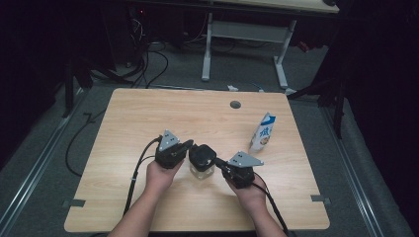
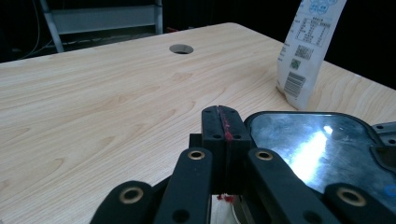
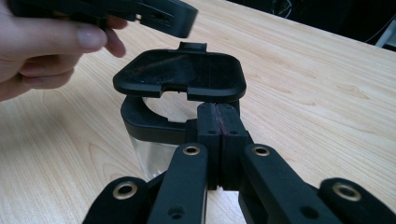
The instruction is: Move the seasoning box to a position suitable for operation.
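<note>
Carton (image 1: 262,132) stands behind-right of lidded jar (image 1: 202,160).

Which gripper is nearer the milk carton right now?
Right. The right gripper sits between the lidded clear container and the milk carton, down-left of the carton. The left gripper lies beyond the container, farther from it.

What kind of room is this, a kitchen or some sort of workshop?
Most likely a lab or recording studio, not a kitchen. A lone wooden table stands on grey carpet with dark curtained surroundings, loose cables trail across the floor, and a person's hands hold a left gripper and right gripper.
</note>
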Available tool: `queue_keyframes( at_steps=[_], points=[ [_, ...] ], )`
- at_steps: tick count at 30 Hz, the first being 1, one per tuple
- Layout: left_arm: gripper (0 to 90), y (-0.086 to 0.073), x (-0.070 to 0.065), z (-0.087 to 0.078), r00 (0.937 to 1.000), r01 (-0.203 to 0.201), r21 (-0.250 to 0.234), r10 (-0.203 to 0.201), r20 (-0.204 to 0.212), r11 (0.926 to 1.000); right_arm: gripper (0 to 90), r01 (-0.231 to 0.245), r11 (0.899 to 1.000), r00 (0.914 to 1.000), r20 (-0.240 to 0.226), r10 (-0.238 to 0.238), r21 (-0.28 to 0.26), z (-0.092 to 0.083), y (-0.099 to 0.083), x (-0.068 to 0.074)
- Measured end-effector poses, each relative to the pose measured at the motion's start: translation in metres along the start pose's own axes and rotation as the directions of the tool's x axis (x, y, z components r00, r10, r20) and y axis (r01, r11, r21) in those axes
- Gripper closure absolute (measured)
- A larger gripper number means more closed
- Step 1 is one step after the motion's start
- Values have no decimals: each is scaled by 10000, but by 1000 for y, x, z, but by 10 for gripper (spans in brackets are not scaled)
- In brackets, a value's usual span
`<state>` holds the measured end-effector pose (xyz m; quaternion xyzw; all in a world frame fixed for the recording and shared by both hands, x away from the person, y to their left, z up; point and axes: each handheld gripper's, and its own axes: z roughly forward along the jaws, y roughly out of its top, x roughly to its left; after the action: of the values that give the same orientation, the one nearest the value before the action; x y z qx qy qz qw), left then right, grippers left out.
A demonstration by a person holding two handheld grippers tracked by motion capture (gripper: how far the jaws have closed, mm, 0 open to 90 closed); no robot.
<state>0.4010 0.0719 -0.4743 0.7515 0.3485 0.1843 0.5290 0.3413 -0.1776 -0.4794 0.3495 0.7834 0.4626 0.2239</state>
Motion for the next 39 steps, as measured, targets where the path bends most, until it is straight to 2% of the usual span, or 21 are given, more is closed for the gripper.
queue_keyframes(
  at_steps=[4, 10, 15, 19, 25, 32, 39],
  points=[
    [900, -5, -3, -14, 9999, -161, -42, 161, 5, 9999, 898, 20, 10000, 10000, 11, -20, -77, 0, 2, 0],
    [900, -28, -8, -33, 9997, 233, 132, -234, 43, 9996, 898, 28, 9999, 10000, -1, -28, -127, -1, 4, 0],
    [900, -40, -21, -39, 9978, 415, 156, -422, 503, 9990, 898, 38, 9997, 10000, -13, -38, -236, -1, 7, -1],
    [899, -40, -34, -37, 9961, 331, 155, -342, 812, 9993, 898, 62, 9997, 10000, -17, -62, -245, 0, 9, 0],
    [899, -38, -43, -33, 9937, 367, 147, -381, 1055, 9992, 898, 80, 9995, 9999, -110, -84, -295, 0, 10, 1],
    [899, -34, -47, -29, 9927, 389, 27, -390, 1143, 9992, 898, 24, 9996, 9999, -150, -28, -268, 0, 10, 1],
    [899, -32, -48, -28, 9932, 393, -42, -386, 1096, 9992, 897, -29, 9999, 9993, -385, 23, -151, 4, 8, 4]
  ],
)
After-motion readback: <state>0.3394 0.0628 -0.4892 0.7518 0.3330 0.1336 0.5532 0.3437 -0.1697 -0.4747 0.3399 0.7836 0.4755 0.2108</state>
